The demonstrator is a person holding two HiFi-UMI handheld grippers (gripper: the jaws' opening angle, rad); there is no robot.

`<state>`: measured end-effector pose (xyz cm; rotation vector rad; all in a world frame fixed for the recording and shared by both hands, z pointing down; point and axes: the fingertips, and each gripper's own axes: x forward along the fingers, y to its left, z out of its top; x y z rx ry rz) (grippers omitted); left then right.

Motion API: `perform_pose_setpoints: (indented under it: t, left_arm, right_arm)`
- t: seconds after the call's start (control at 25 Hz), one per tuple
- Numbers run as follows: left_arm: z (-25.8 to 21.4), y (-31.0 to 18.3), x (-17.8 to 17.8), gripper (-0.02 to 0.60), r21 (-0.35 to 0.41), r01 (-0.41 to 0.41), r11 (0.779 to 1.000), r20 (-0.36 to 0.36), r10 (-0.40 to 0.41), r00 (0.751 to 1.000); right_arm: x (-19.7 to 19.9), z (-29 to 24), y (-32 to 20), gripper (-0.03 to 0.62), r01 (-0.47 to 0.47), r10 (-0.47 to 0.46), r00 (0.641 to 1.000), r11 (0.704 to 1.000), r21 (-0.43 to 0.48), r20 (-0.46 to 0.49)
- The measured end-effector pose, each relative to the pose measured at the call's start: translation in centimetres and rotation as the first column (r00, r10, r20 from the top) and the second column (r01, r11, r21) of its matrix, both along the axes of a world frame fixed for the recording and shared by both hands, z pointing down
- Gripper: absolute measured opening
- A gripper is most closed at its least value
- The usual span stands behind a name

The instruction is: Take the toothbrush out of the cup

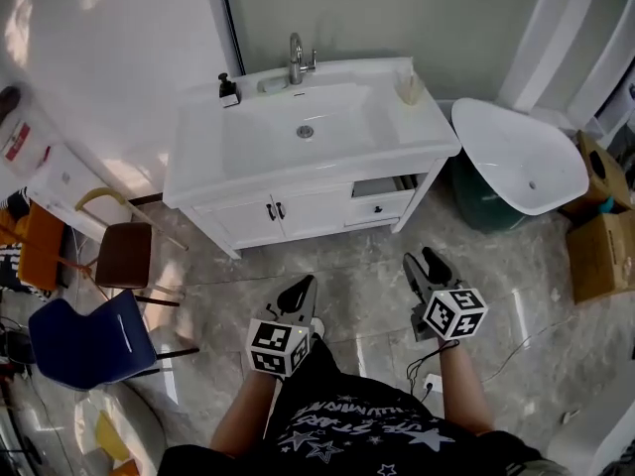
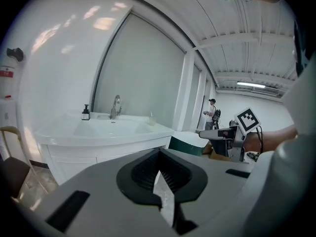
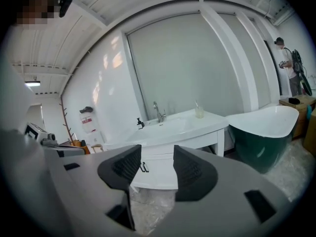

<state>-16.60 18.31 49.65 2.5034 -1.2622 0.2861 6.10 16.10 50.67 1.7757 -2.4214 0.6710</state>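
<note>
A small clear cup (image 1: 409, 89) with a toothbrush standing in it sits at the back right corner of the white vanity top (image 1: 407, 132). In the left gripper view the cup (image 2: 151, 119) shows far off on the counter. In the right gripper view the cup (image 3: 199, 112) has the toothbrush (image 3: 196, 104) sticking up from it. Both grippers hang over the floor in front of the vanity, well short of it. My left gripper (image 1: 306, 286) has its pads together, with nothing in them. My right gripper (image 1: 424, 263) stands open and empty.
A tap (image 1: 296, 59) and a dark soap bottle (image 1: 229, 90) stand at the back of the basin. One vanity drawer (image 1: 382, 196) is pulled out. A white bathtub (image 1: 521, 157) and cardboard boxes (image 1: 603, 251) are at the right; a brown chair (image 1: 124, 254) and a blue chair (image 1: 89, 337) at the left.
</note>
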Motion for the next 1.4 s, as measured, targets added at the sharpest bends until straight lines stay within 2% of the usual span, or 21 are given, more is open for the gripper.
perform_pose_setpoints:
  t: [0.32, 0.52, 0.68, 0.88, 1.2, 1.4]
  left_arm:
    - [-1.0, -10.7, -1.0, 0.015, -0.004, -0.083, 0.997, -0.022, 0.083, 0.996]
    - [-0.9, -15.5, -2.4, 0.015, -0.008, -0.128, 0.992, -0.03, 0.128, 0.991]
    - [-0.2, -17.8, -3.2, 0.015, -0.018, -0.161, 0.987, -0.036, 0.16, 0.986]
    - [0.6, -19.9, -3.2, 0.015, -0.034, -0.186, 0.982, -0.042, 0.184, 0.982]
    - [0.7, -23.3, -1.8, 0.015, -0.035, -0.18, 0.983, -0.05, 0.178, 0.983]
    - [0.7, -26.1, 0.0, 0.015, -0.022, -0.162, 0.987, -0.023, 0.162, 0.987]
  right_arm:
    - [-0.6, -1.6, -9.3, 0.222, -0.1, 0.1, 0.995, 0.995, -0.006, -0.007]
    - [-1.7, -2.0, -13.4, 0.222, -0.149, 0.149, 0.989, 0.989, -0.004, -0.008]
    - [-1.9, -1.8, -15.0, 0.222, -0.2, 0.2, 0.98, 0.98, -0.006, 0.016]
    - [-1.2, -1.0, -16.0, 0.222, -0.236, 0.236, 0.972, 0.971, -0.026, 0.0]
    - [1.9, -0.7, -18.5, 0.222, -0.278, 0.278, 0.96, 0.96, -0.026, -0.001]
    - [4.5, -0.2, -22.7, 0.222, -0.273, 0.273, 0.961, 0.962, -0.009, 0.033]
